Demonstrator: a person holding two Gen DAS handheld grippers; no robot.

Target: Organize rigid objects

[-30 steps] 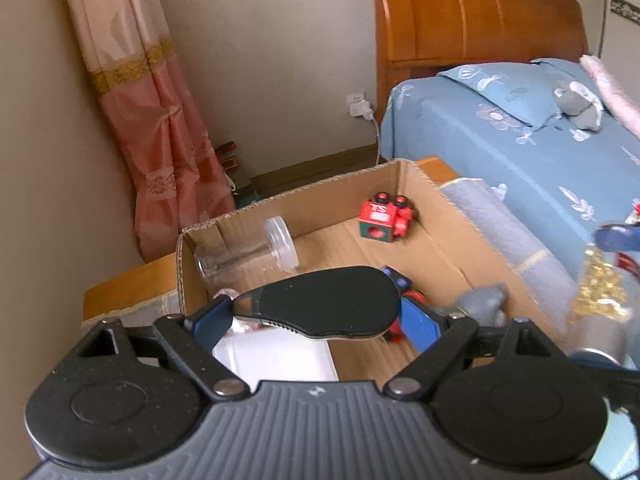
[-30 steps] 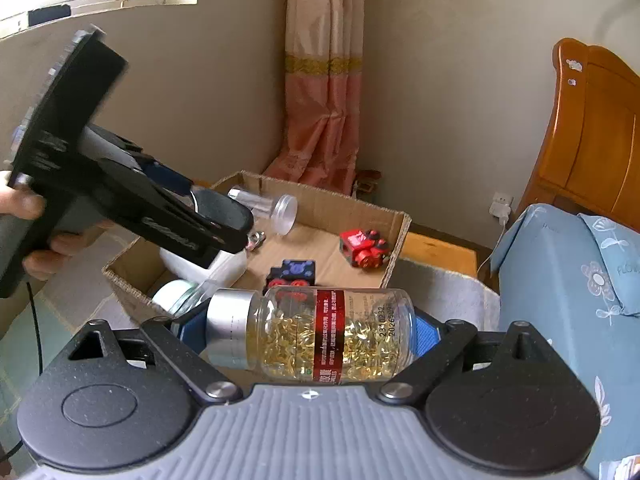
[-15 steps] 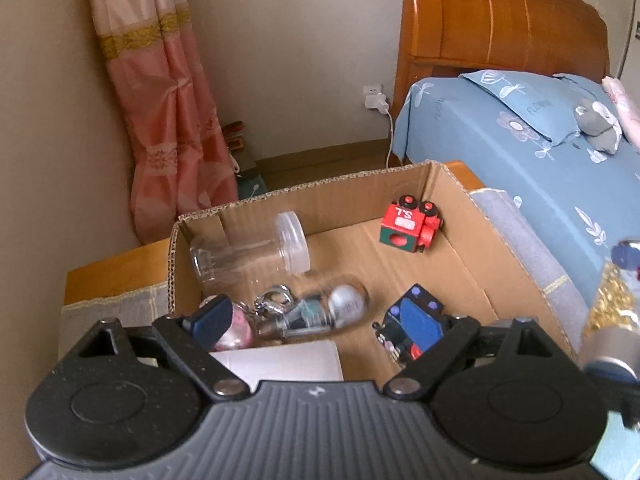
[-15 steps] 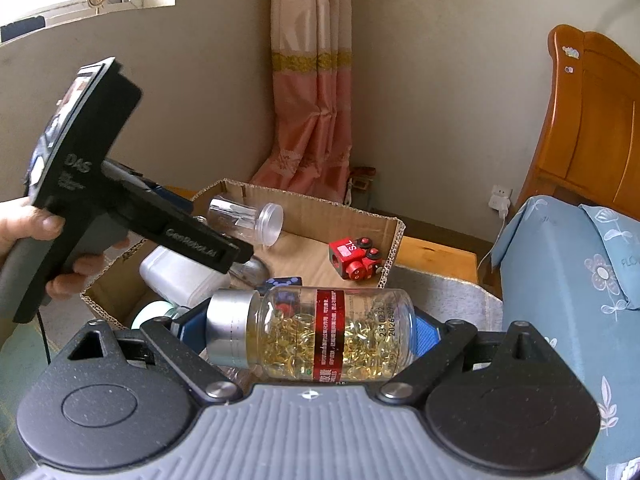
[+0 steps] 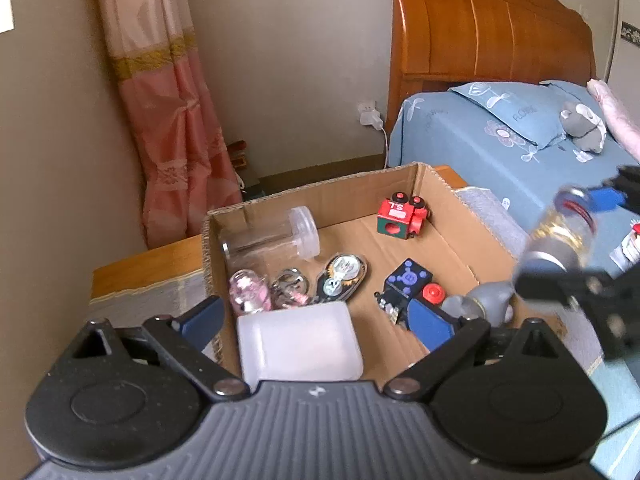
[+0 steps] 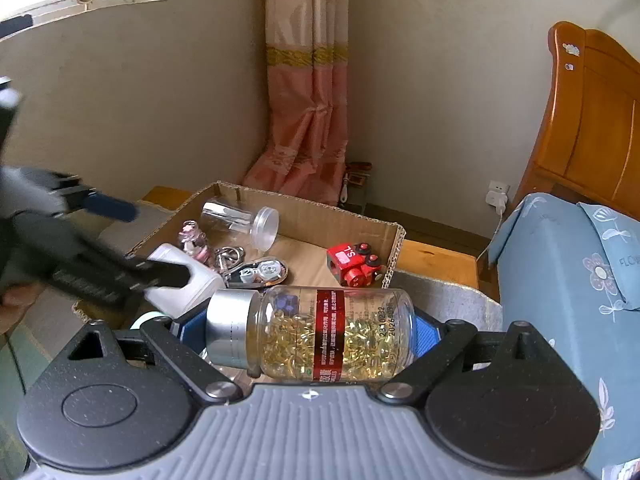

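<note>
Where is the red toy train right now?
In both wrist views the red toy train sits inside the cardboard box, alone near its far right corner, beyond the black-and-blue toy block.

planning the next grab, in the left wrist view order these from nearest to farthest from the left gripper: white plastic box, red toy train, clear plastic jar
1. White plastic box, between the open left gripper's fingers, box front.
2. Clear plastic jar, lying back left.
3. Red toy train, back right corner.
</note>
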